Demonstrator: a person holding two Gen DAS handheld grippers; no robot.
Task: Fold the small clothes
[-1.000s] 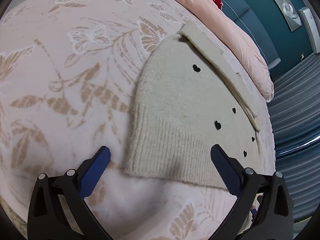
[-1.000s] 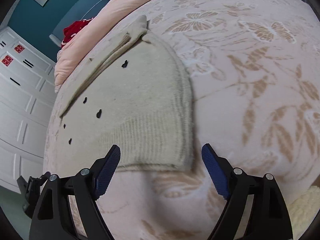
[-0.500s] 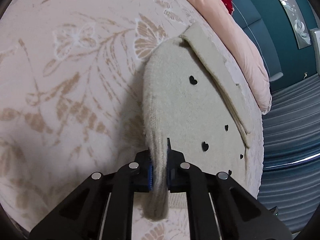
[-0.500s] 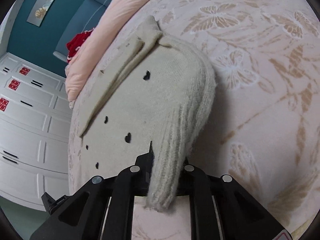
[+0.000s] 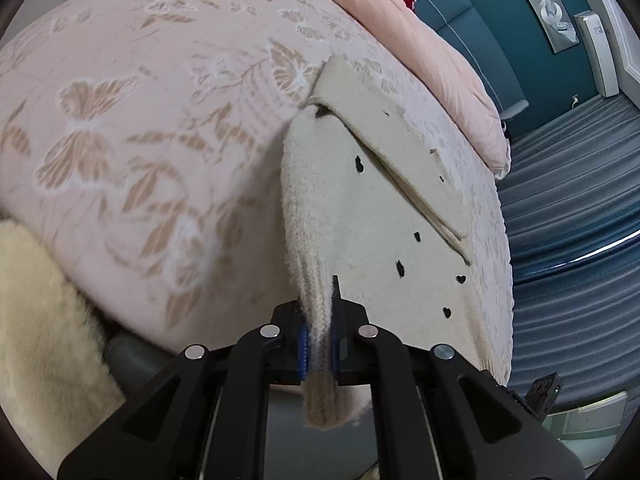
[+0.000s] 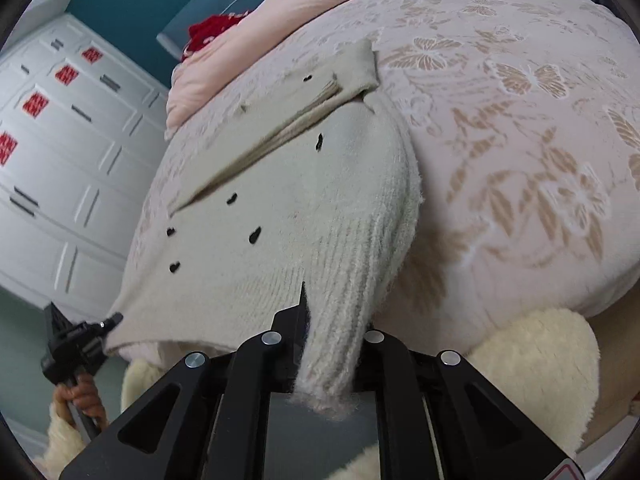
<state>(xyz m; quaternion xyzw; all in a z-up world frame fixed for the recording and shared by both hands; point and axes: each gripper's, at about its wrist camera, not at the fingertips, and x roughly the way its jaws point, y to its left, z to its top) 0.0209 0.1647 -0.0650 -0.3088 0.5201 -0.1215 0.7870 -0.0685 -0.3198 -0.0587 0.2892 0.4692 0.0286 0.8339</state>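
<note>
While both grippers pinch sweater: no legible text.

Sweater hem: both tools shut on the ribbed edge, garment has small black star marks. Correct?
Not quite. The marks are small black hearts, not stars, as the right wrist view shows. The rest holds: the left tool and right tool are each shut on the ribbed hem of the cream sweater.
</note>
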